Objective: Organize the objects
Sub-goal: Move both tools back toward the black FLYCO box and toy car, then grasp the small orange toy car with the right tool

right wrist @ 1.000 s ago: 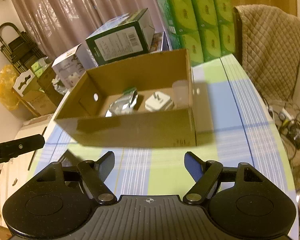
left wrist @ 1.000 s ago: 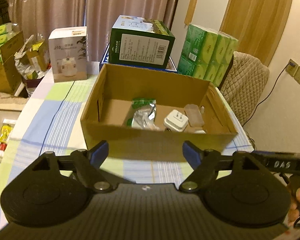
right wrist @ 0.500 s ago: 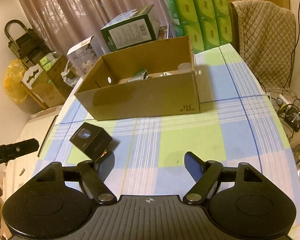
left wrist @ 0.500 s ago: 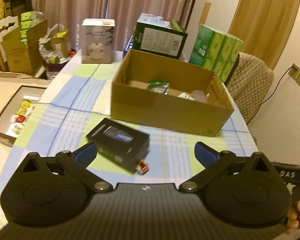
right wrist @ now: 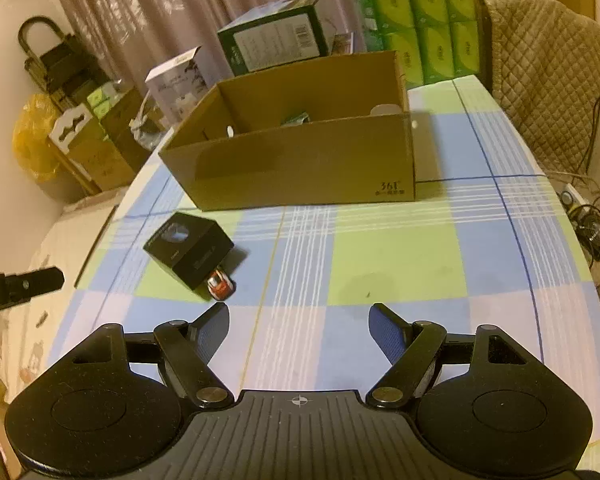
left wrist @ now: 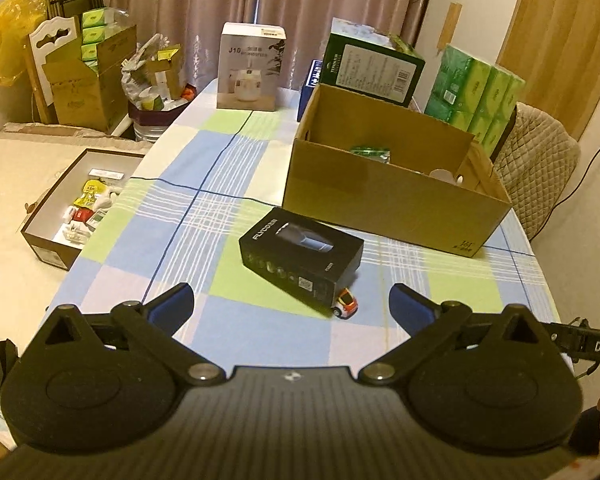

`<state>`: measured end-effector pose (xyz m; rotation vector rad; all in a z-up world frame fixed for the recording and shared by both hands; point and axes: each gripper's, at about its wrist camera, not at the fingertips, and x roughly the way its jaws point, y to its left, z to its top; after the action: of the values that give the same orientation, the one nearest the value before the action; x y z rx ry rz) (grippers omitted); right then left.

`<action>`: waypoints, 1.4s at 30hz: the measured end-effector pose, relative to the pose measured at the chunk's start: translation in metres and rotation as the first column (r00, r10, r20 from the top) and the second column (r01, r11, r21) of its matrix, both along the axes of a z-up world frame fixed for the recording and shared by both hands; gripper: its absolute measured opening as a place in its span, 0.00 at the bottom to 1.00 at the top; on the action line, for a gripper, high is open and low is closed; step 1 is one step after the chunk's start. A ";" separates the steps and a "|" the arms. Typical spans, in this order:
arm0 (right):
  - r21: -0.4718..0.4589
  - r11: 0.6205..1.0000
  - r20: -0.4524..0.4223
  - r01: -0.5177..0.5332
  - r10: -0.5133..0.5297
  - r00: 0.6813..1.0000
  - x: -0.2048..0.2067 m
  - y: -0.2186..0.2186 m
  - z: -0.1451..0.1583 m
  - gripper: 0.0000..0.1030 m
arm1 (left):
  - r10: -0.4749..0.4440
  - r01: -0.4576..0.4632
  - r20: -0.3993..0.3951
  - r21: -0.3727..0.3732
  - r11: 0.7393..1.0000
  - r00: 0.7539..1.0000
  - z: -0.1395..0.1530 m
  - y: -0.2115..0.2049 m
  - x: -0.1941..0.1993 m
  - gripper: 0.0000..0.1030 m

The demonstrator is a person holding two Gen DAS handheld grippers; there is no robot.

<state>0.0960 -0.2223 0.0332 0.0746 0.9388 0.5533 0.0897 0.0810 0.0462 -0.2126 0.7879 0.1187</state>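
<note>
- Both grippers have drawn back from the cardboard box (left wrist: 396,208), so more of the checked worktop (right wrist: 400,264) shows, along with the black carton (left wrist: 300,254) and the little toy car (left wrist: 345,303) that were out of sight a second ago.
- Left gripper (left wrist: 290,304) hangs over the near part of the worktop with its jaws spread wide and nothing between them; right gripper (right wrist: 299,320) is the same, wide apart and empty.
- Black carton lies flat just in front of the cardboard box, not touching it, and the toy car sits against the carton's near end.
- From the left camera the carton is almost dead ahead, its long axis running diagonally from far left to near right; from the right camera (right wrist: 188,249) it lies well off to the left.
- I'd judge the left gripper the nearer and better lined up, though it would need to turn to close across the carton's short width.
- A green packet (left wrist: 370,153) already lies inside the cardboard box.
</note>
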 end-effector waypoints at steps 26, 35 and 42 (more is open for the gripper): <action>-0.090 0.956 -0.010 -0.278 0.279 0.960 0.036 0.117 -0.075 0.55 | -0.014 0.019 -0.086 0.064 0.998 0.996 -0.058 0.042 0.060 0.99; -0.118 0.927 -0.049 -0.356 0.353 0.934 0.059 0.154 -0.109 0.41 | -0.016 0.020 -0.097 0.044 0.999 0.995 -0.079 0.053 0.087 0.99; -0.162 0.892 -0.013 -0.422 0.426 0.905 0.067 0.175 -0.122 0.39 | -0.015 0.017 -0.106 0.022 1.000 0.994 -0.089 0.055 0.096 0.99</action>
<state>0.1631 -0.0474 -0.0887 -0.2909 0.9792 0.8779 0.1858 0.1362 -0.0429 -0.1792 0.8930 0.1246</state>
